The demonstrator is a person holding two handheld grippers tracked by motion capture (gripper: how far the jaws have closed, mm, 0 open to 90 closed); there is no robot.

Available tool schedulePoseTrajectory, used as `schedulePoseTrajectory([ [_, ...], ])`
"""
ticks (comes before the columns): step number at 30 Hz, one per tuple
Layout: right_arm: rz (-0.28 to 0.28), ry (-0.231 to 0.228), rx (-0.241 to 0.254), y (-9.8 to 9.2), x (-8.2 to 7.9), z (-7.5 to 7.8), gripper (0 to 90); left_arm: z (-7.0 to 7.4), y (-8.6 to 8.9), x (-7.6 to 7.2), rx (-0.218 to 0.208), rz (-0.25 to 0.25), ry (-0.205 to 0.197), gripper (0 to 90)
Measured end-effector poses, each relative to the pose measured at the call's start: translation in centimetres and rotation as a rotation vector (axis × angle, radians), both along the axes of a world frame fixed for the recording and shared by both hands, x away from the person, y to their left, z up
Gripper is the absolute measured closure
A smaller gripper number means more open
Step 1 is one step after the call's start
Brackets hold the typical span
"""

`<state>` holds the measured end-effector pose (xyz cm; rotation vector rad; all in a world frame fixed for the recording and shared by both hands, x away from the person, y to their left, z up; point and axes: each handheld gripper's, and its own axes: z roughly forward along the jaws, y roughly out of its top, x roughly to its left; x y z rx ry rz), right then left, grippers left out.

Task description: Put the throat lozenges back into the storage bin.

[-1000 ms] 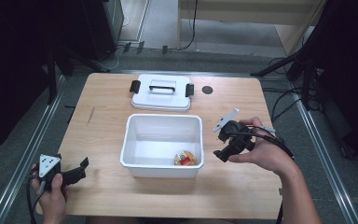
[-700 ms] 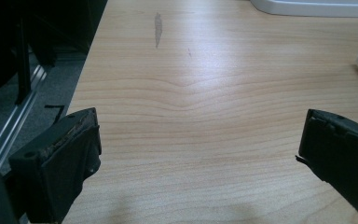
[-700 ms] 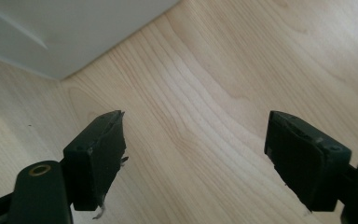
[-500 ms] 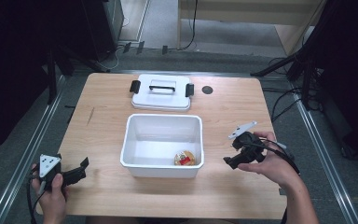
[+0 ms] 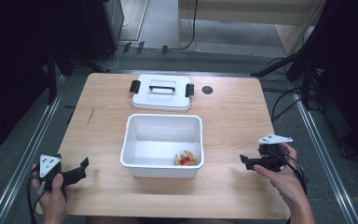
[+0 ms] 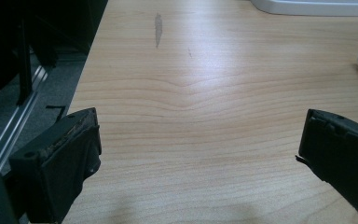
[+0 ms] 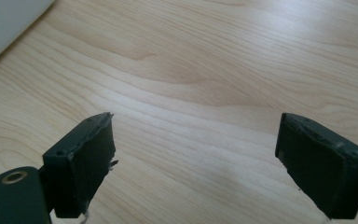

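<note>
Standing apart with nothing between its jaws, the right gripper [image 5: 248,161] has just been opening and sits low over bare table [image 5: 233,116], right of the white bin [image 5: 162,164]. The left gripper [image 5: 81,169] is likewise spread and empty at the near-left corner. The small wrapped item [image 5: 185,158] lies inside the bin, against its near-right wall. The lid [image 5: 161,92] rests just behind the bin — off. Risks, as judged: fetching the lid across the open bin could clip its rim and shift it; the trailing cable could snag the table edge.
</note>
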<state>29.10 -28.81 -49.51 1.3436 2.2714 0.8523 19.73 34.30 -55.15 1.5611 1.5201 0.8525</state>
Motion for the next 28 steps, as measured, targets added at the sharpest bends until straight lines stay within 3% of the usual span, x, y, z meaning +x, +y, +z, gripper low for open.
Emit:
schedulePoseTrajectory([
  [5,-0.058,-0.044,0.018,-1.4,-1.0,-1.0,9.4,0.0,0.0,0.0,0.002,0.000,0.000,0.0],
  [8,-0.098,-0.108,0.075,-2.9,-2.4,-1.8,9.4,0.0,0.0,0.0,0.001,0.001,0.000,0.0],
  [15,-0.174,-0.203,0.086,-4.5,-4.3,-3.0,7.7,0.0,-0.1,0.0,0.004,0.001,0.000,0.0],
  [21,-0.241,-0.237,0.112,-5.6,-5.4,-3.3,7.5,0.0,-0.1,0.0,0.006,0.001,-0.002,0.0],
  [28,-0.281,-0.258,0.103,-6.7,-6.4,-3.3,7.5,0.0,-0.1,0.0,0.010,0.001,-0.001,0.0],
])
